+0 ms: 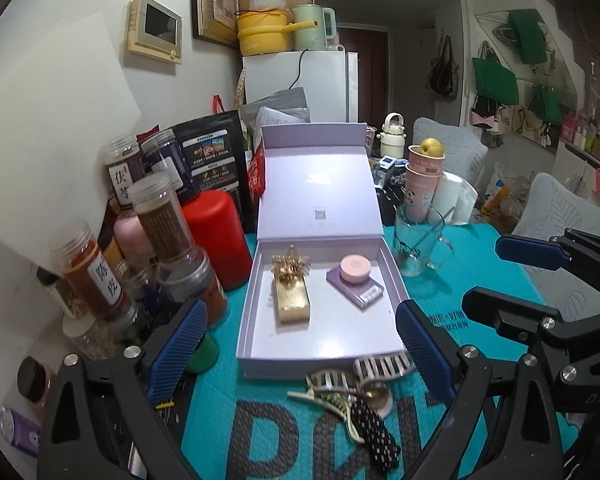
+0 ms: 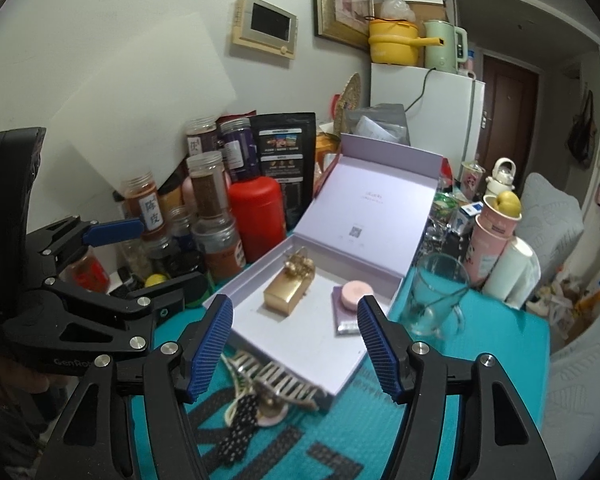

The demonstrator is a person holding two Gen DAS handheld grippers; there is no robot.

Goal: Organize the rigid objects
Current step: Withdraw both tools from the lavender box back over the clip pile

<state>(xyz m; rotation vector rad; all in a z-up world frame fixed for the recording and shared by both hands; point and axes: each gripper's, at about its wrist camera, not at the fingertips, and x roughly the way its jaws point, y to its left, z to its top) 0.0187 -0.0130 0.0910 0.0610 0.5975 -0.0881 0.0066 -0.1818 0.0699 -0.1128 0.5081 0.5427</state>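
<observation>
A: Two hand-held grippers face the lavender gift box [image 1: 320,344], which we see lying open on the teal mat [image 1: 472,280] with its hinged lid [image 1: 320,196] standing up at the far side.

B: We note the left gripper [image 1: 300,344] spread wide, nothing between its blue pads [image 1: 176,344]. The right gripper [image 2: 296,344] is also open, somewhat narrower, and likewise empty.

A: Inside the box, we find a gold perfume bottle [image 1: 291,292] with an ornate gold cap toward the left wall. A purple bottle with a round pink cap [image 1: 355,278] lies toward the right wall. The two are well apart.

B: Just outside the box's near wall, on the mat, we see a heap of hair clips [image 1: 352,384]: a striped comb-like clip [image 1: 384,364] touching the wall, a gold claw clip [image 1: 324,390], and a black polka-dot clip [image 1: 374,428] nearest the cameras.

A: Along the mat's left edge, we mark a red canister [image 1: 216,236] touching the box's far left corner, with clear spice jars [image 1: 88,268] stacked beside it.

B: Near the box's far right corner stands a glass mug [image 1: 416,240] holding a spoon; pink paper cups [image 1: 422,184] with a yellow fruit on top rise behind it.
</observation>
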